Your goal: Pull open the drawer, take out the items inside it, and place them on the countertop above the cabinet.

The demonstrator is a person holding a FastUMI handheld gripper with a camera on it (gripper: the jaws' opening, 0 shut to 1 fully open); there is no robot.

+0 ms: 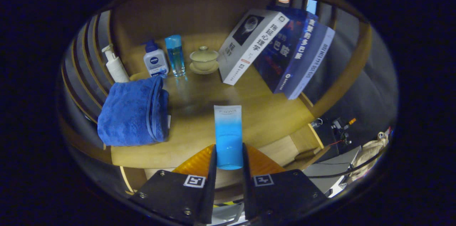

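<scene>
Between the two fingers of the gripper (229,163) stands a blue tube (228,133), both fingers pressing its sides, above the wooden countertop (199,126). Left of it lies a folded blue towel (133,112); books (278,51) lean beyond.

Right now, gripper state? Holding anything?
Gripper: shut on the blue tube, one finger on each side, held above the countertop.

Folded blue towel (133,112), pump bottle (114,64), lidded teacup (204,59), leaning books (278,51)
</scene>
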